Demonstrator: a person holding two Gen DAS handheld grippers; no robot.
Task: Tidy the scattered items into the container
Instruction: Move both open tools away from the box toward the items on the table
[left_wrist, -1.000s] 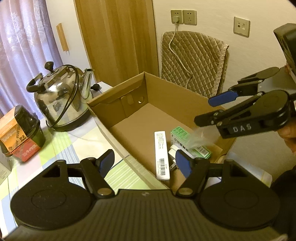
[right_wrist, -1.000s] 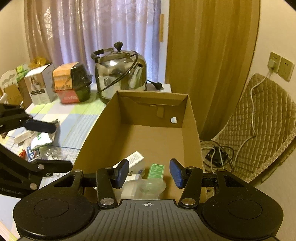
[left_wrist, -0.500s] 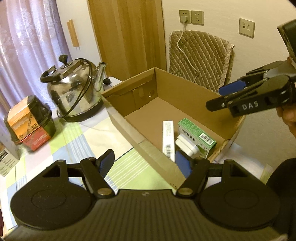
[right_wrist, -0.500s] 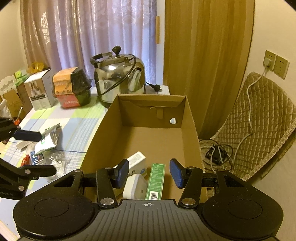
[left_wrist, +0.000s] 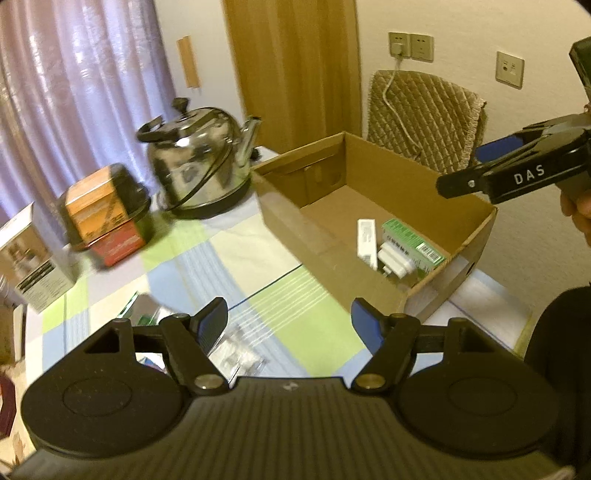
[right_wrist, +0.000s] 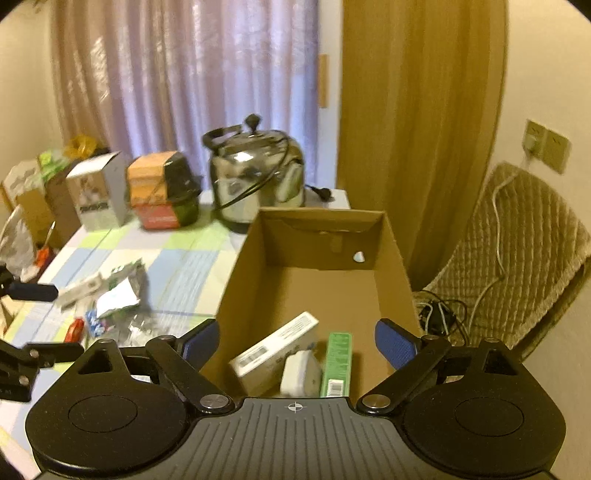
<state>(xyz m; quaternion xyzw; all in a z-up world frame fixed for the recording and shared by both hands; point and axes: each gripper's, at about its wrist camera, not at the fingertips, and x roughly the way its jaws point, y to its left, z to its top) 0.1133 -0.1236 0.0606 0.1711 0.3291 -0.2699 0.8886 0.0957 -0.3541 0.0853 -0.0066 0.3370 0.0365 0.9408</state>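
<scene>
The cardboard box (right_wrist: 317, 280) sits open-topped at the table (left_wrist: 258, 295) edge, right next to the steel kettle (right_wrist: 258, 177). Inside at the near end: a white carton (right_wrist: 273, 350), a white plug adapter (right_wrist: 299, 376) and a green carton (right_wrist: 336, 363), all bunched together. Loose packets (right_wrist: 114, 295) are scattered on the checked cloth. Left gripper (left_wrist: 288, 323) and right gripper (right_wrist: 295, 341) both have jaws spread wide, holding nothing.
</scene>
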